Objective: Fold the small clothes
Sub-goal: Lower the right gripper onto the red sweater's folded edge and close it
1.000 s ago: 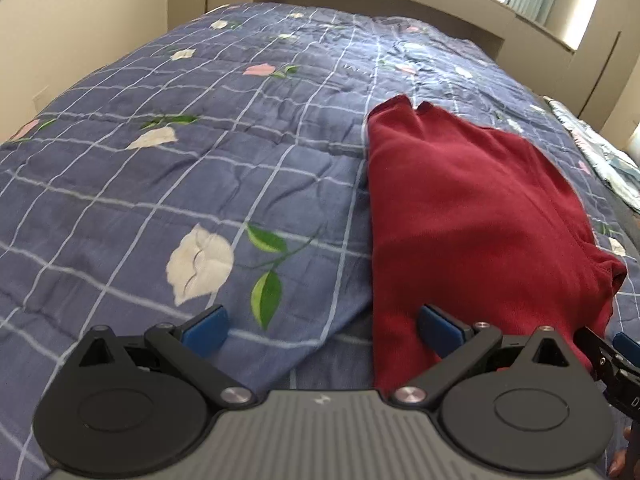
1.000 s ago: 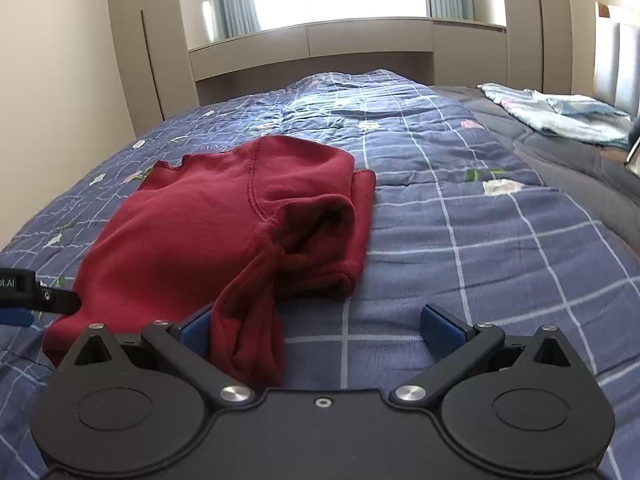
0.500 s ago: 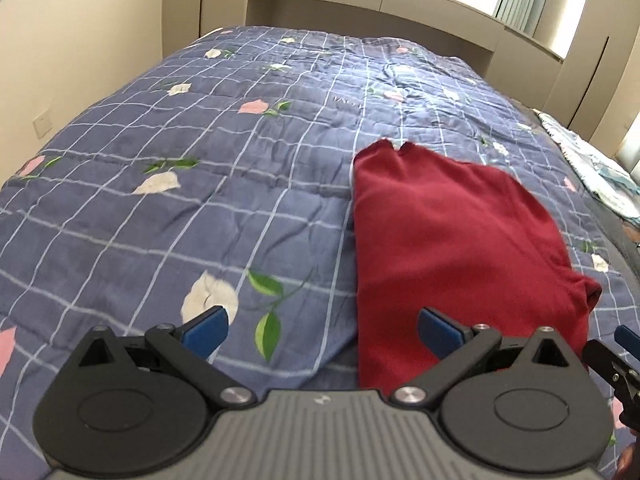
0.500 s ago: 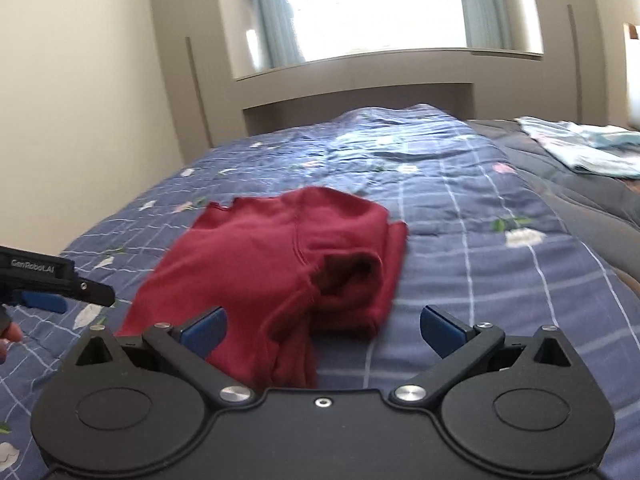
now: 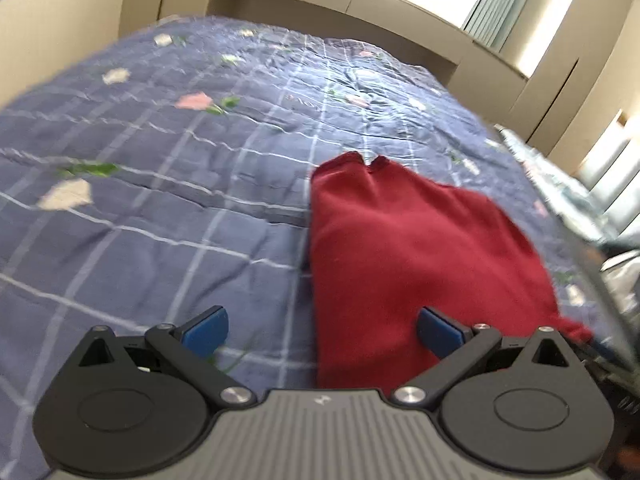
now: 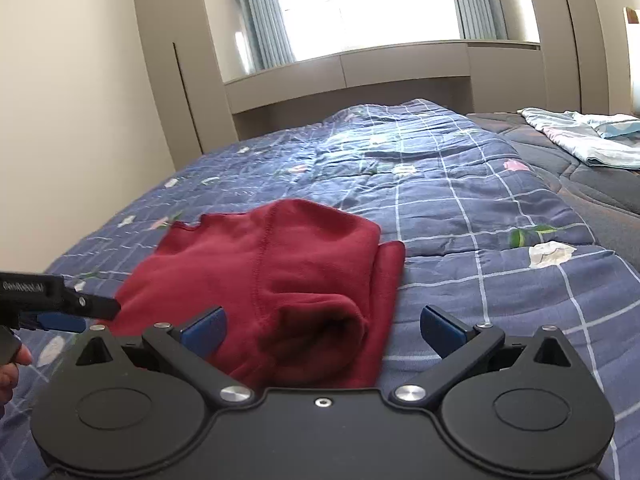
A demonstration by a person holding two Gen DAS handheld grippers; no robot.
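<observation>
A dark red garment (image 5: 408, 256) lies folded on the blue checked bedspread (image 5: 168, 208). It also shows in the right wrist view (image 6: 280, 272), with a rolled sleeve opening near the front. My left gripper (image 5: 322, 326) is open and empty, held above the garment's near left edge. My right gripper (image 6: 322, 326) is open and empty, held above the garment's near right part. The left gripper's side (image 6: 60, 308) shows at the left of the right wrist view.
The bedspread (image 6: 460, 208) has white and pink flowers. Light blue bedding (image 6: 580, 140) lies on a dark grey quilt (image 6: 592, 192) at the right. A beige headboard shelf (image 6: 360, 72) and a window stand behind; a wall (image 6: 80, 100) runs along the left.
Both grippers have lifted and drawn back from the garment, so it looks smaller and farther. The right gripper's left finger no longer touches the red cloth. Jaws stayed open.
</observation>
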